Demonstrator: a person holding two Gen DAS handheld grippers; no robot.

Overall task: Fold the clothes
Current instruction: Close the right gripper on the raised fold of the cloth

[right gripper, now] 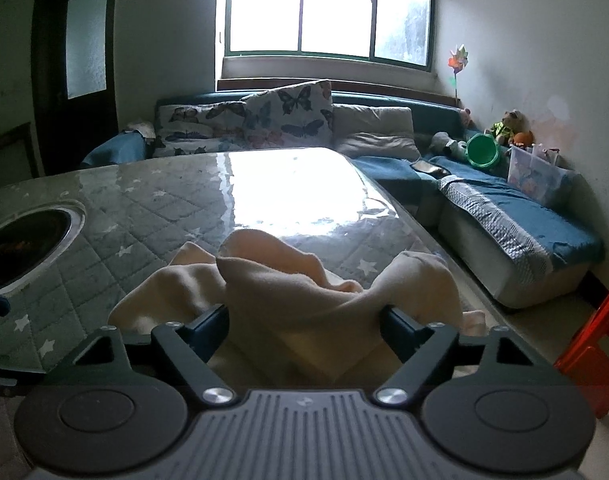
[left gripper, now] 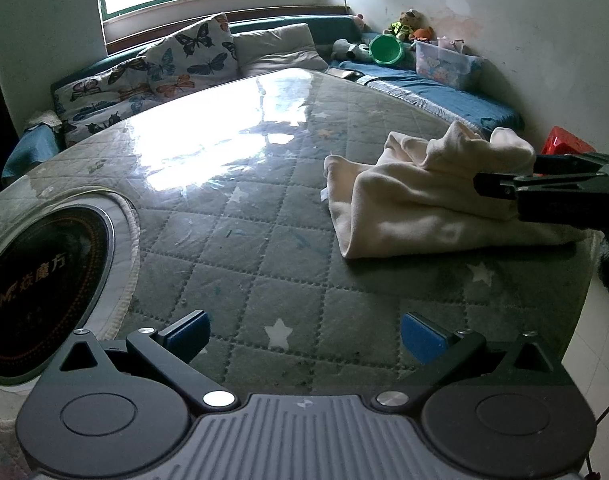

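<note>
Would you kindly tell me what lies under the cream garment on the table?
The cream garment rests on the quilted star-patterned table cover, which lies beneath a clear glossy sheet. Whatever sits directly below its folds is hidden by the cloth itself.

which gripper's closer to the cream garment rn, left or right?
Right. The right gripper has the cream garment bunched between its open jaws. The left gripper sits open over bare table cover, with the garment off to its right.
</note>
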